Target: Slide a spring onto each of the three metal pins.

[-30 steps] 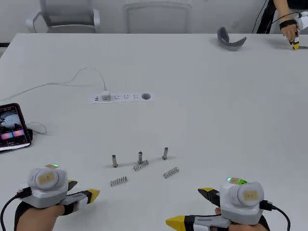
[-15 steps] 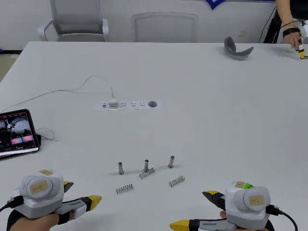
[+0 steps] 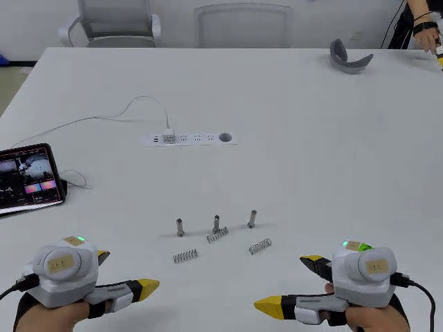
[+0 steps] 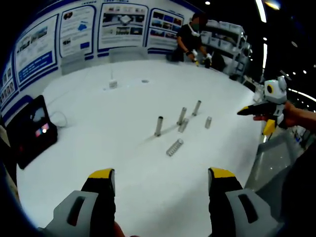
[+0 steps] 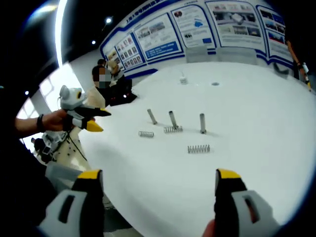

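Three short metal pins [image 3: 180, 227] [image 3: 216, 223] [image 3: 252, 219] stand upright in a row on the white table. Three small springs lie loose just in front of them: one at the left [image 3: 185, 256], one against the middle pin [image 3: 217, 235], one at the right [image 3: 260, 245]. My left gripper [image 3: 126, 271] is open near the front left, well short of the springs. My right gripper [image 3: 285, 282] is open at the front right, holding nothing. The left gripper view has the pins [image 4: 159, 126] and a spring [image 4: 174, 146] ahead of its open jaws. The right gripper view has a spring [image 5: 198, 148] nearest.
A white power strip [image 3: 190, 139] with a cable lies beyond the pins. A tablet [image 3: 28, 178] sits at the left edge. A grey curved object [image 3: 349, 59] rests at the far right, near another person's hand [image 3: 426, 31]. Chairs stand behind the table.
The head camera has shifted, so the whole picture moved. Pins and springs lie where they were. Both grippers stay open near the front edge.
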### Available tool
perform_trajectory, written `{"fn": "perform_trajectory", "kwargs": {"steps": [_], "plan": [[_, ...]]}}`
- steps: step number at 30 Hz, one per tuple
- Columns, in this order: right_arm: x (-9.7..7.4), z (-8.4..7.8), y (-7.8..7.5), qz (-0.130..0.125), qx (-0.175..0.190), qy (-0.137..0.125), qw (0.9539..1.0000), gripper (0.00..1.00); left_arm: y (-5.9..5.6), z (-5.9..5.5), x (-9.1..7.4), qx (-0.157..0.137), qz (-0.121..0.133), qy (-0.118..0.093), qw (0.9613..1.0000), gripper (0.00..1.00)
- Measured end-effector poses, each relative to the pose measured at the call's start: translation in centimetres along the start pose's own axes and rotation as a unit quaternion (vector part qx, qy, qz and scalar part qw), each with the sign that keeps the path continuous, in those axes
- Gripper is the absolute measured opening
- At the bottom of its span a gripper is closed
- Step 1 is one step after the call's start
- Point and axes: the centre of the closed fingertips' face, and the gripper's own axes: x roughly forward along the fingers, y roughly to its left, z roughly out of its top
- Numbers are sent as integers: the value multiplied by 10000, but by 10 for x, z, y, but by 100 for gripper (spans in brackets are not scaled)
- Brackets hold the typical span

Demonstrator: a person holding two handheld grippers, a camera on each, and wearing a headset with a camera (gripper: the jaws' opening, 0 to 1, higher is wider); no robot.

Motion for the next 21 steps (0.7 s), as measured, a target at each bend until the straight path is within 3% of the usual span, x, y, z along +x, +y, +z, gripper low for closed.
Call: {"fn": "perform_trajectory", "kwargs": {"steps": [4, 11, 21], "plan": [[-1, 1, -1, 0, -2, 4, 10000, 96, 0, 0, -4, -88, -40, -51, 9999, 83], [-4, -1, -2, -24, -56, 66, 10000, 97, -4, -4, -5, -68, -109, 54, 9999, 86], [-13, -7, -5, -97, -113, 157, 9998, 97, -11, 2, 3, 80, -225, 54, 9997, 86]]}}
